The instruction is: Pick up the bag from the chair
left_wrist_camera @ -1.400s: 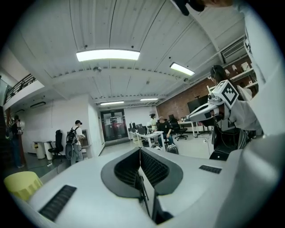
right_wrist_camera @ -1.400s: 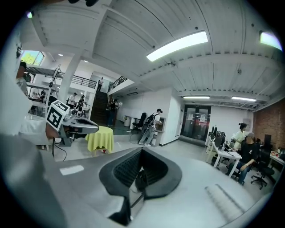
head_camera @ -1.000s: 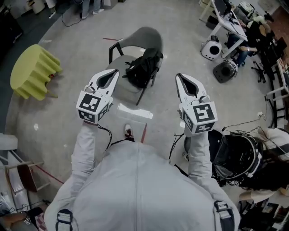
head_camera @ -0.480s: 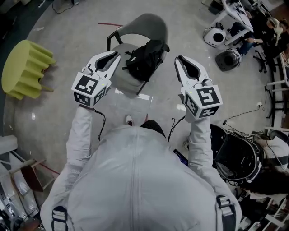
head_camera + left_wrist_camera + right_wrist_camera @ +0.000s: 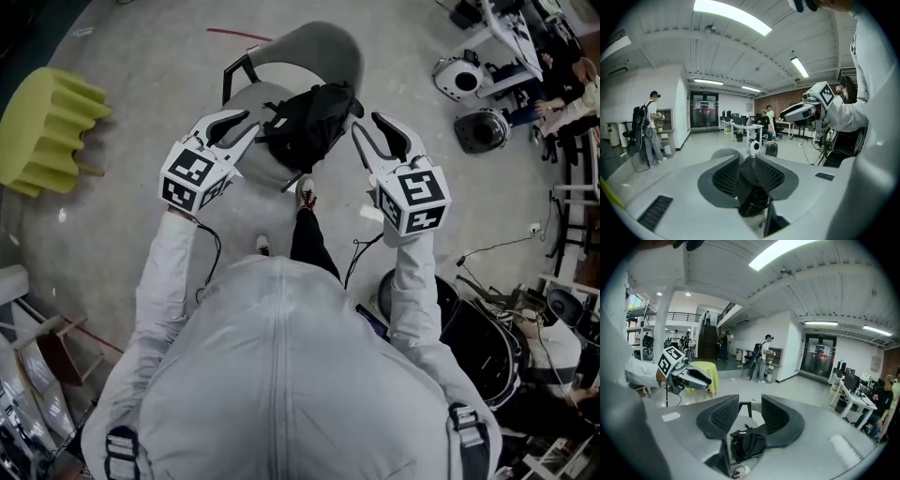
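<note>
Black bag (image 5: 309, 127) flanked on chair (image 5: 323, 52)
It lay between left gripper (image 5: 248, 127) and right gripper (image 5: 367, 127), whose jaws had just been opening, spread, pinching nothing.

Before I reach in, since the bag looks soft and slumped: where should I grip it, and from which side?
Probably the upper flanks of the bag, coming from the open front of the chair. It sits bunched on the chair against the backrest, so the rear is blocked while its sides and top look free.

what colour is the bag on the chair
Black. The bag sits on the grey chair; the head view shows it best.
</note>
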### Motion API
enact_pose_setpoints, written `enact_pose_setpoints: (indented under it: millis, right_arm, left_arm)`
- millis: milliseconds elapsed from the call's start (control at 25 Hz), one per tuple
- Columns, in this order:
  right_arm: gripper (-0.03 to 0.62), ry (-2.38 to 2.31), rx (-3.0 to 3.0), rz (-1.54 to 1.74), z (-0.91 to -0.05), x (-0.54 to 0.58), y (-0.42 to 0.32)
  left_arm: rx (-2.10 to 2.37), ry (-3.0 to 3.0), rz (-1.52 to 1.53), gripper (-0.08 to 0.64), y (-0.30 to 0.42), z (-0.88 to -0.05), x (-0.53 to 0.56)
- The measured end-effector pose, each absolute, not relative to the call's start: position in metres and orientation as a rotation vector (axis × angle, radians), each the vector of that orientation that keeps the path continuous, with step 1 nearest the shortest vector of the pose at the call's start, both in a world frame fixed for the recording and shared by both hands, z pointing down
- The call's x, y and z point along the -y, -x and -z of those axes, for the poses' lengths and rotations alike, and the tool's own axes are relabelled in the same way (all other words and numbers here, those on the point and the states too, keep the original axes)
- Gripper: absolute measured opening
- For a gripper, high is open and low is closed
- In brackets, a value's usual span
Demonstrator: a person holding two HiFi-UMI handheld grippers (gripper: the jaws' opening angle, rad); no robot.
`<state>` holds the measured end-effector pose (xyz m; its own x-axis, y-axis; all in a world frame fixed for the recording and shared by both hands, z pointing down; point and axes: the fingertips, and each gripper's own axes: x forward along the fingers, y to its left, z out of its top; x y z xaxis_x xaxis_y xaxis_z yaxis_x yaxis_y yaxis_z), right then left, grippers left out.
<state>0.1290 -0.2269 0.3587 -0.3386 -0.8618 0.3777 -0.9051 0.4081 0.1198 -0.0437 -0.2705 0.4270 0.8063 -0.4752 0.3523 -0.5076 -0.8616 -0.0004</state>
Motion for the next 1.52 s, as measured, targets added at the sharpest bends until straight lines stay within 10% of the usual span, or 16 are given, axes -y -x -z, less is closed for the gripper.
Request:
enact_pose_setpoints:
  millis: [1520]
  right_arm:
    - [0.275, -1.284, 2.063, -1.141, -0.653, 0.382, -0.219]
  left_arm:
    - [0.404, -2.432, -1.33, 0.198, -0.075, -0.811, 0.325]
